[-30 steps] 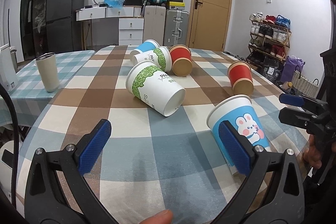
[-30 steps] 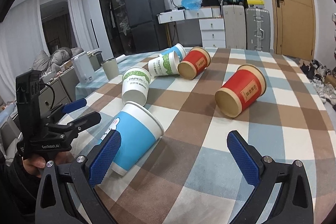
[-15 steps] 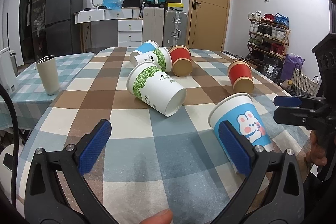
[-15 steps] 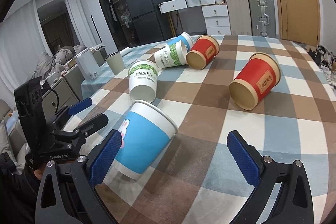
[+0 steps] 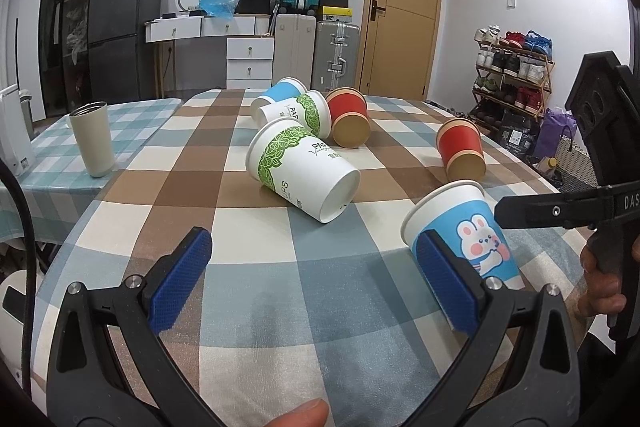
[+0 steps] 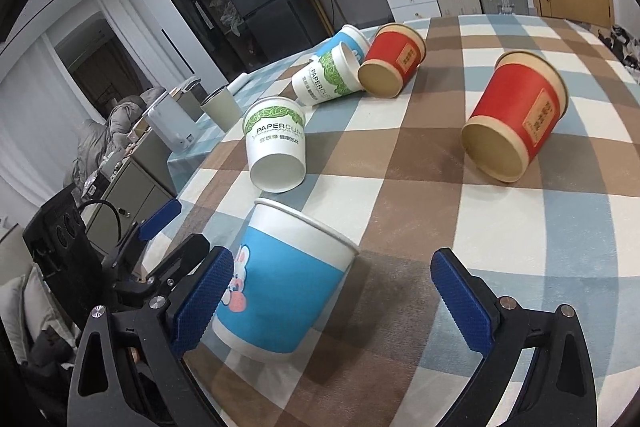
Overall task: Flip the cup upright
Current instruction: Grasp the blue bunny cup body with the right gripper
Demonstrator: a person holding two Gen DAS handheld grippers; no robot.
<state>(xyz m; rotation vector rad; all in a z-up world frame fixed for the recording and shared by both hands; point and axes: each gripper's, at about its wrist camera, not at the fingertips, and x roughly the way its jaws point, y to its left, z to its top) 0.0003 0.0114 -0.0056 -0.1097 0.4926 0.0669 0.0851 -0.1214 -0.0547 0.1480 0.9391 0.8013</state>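
The right tool [image 6: 332, 301] fills the bottom of its own view with its blue pads spread wide, holding nothing. Its left pad [image 6: 202, 301] sits just beside the blue bunny cup [image 6: 286, 281], and from this angle I can't quite tell whether it touches the cup wall. The far pad stands well clear at the lower right.

The left tool [image 5: 316, 283] is likewise wide open and empty at the bottom of its view. Its right-hand pad [image 5: 448, 285] overlaps the same blue bunny cup [image 5: 464, 235] in the lower right of the frame.

That cup is paper, white at the rim and base with a broad sky-blue band and a cartoon white rabbit with pink cheeks on its side. It is tilted, mouth up and leaning toward the middle of the table [image 6: 460, 227], close to the table's near edge.

Beyond it, toward the centre, a white cup with a green leaf band [image 6: 276, 147] lies on its side with its bottom facing the tools. At the right of the right wrist view a red cup [image 6: 516, 115] lies tipped over too. Farther back, a cluster of three fallen cups [image 6: 356, 65] lies together, white-green, blue and red.
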